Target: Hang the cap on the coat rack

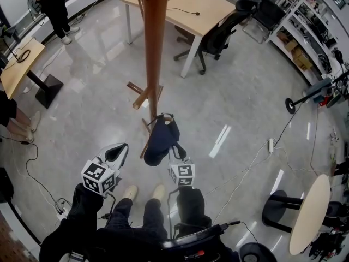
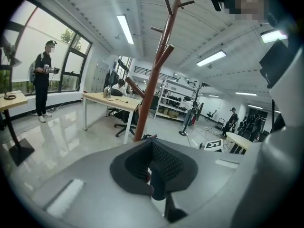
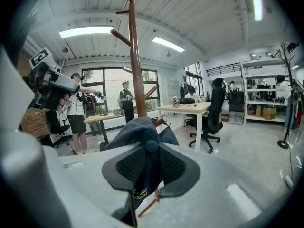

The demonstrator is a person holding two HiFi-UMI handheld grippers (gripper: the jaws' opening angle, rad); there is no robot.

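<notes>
The dark navy cap (image 1: 162, 137) hangs from my right gripper (image 1: 174, 150), which is shut on its fabric, close in front of the brown wooden coat rack (image 1: 156, 42). In the right gripper view the cap (image 3: 135, 129) bulges over and between the black pads of the right gripper (image 3: 151, 148), with the rack's pole (image 3: 137, 75) straight behind it. My left gripper (image 1: 120, 149) is held to the left of the cap, apart from it. In its own view the left gripper (image 2: 152, 148) has its pads together with nothing between them, and the rack (image 2: 154, 84) rises ahead.
A lower peg (image 1: 140, 99) and the feet of the rack stick out near the cap. Behind the rack stand a wooden desk (image 1: 185, 7) and a black office chair (image 1: 218, 37). A small desk (image 1: 19, 64) is at left, a round table (image 1: 310, 212) at lower right, cables (image 1: 256, 162) on the floor.
</notes>
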